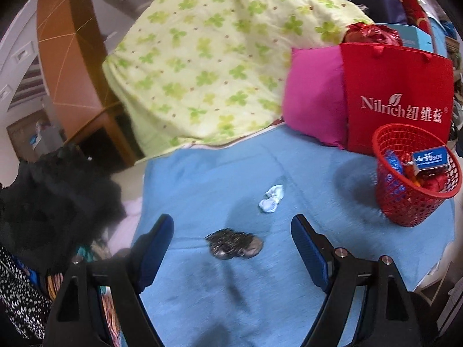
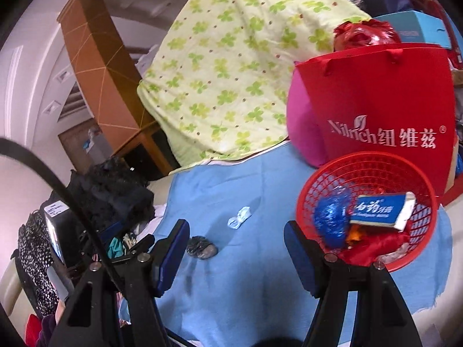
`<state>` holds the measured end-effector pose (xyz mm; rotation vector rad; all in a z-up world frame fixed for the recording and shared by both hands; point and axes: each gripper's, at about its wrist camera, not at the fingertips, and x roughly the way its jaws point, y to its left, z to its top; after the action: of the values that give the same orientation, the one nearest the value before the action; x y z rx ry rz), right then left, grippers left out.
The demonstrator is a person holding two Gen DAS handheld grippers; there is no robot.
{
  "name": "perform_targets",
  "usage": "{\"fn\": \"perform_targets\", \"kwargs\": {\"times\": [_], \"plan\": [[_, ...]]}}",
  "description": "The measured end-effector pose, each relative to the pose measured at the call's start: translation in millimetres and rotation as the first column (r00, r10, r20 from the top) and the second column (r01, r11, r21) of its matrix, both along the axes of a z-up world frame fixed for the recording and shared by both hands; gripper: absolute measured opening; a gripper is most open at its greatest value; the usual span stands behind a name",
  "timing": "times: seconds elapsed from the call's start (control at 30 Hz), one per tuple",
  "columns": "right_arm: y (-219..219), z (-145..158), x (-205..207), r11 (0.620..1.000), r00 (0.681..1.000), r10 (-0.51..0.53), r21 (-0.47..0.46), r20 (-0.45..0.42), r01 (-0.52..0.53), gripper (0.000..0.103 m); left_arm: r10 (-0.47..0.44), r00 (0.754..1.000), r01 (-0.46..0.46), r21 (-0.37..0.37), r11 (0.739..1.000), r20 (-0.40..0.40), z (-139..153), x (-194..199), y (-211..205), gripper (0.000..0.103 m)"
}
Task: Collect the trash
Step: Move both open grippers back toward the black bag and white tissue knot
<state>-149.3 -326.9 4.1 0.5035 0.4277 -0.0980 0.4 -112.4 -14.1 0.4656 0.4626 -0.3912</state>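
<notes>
A blue cloth is spread over the bed, and two pieces of trash are left lying on it. A crumpled white tissue is seen near the middle of the cloth, and a dark, shiny crushed wrapper is found just below it, the two being near each other but apart. The left gripper is held wide open above the cloth, with the wrapper framed between its blue-padded fingers; whether anything is touched cannot be told, and nothing is pinched.

The right gripper is likewise spread wide and nothing is gripped. In its view the wrapper is seen just beside the left finger, and the tissue a little beyond.

A red mesh basket is set on the right side of the cloth. Inside it a blue toothpaste box, a crinkled blue wrapper and red scraps are gathered. Behind the basket a red paper bag is stood against a pink pillow, and a green clover-print quilt is heaped beyond
</notes>
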Motion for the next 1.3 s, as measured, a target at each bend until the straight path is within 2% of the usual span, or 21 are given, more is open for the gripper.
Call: {"fn": "perform_targets", "kwargs": {"times": [0.53, 0.9, 1.1, 1.3], "plan": [[19.9, -11.8, 20.9, 0.999, 0.998, 0.033, -0.008, -0.056, -0.033, 0.072, 0.051, 0.998, -0.051, -0.007, 0.999, -0.043, -20.4, 16.2, 25.0, 0.084], [45.6, -39.3, 51.0, 0.994, 0.985, 0.105, -0.015, -0.138, -0.108, 0.072, 0.095, 0.991, -0.096, 0.000, 0.995, -0.090, -41.1, 30.2, 43.8, 0.084], [61.2, -64.5, 68.0, 0.990, 0.977, 0.114, -0.062, -0.181, -0.127, 0.072, 0.120, 0.985, -0.121, 0.004, 0.993, -0.123, -54.5, 37.9, 57.7, 0.084], [69.3, -105.9, 85.6, 0.985, 0.966, 0.124, -0.089, -0.225, -0.147, 0.072, 0.152, 0.976, -0.152, 0.015, 0.988, -0.155, -68.0, 46.7, 70.1, 0.084]]}}
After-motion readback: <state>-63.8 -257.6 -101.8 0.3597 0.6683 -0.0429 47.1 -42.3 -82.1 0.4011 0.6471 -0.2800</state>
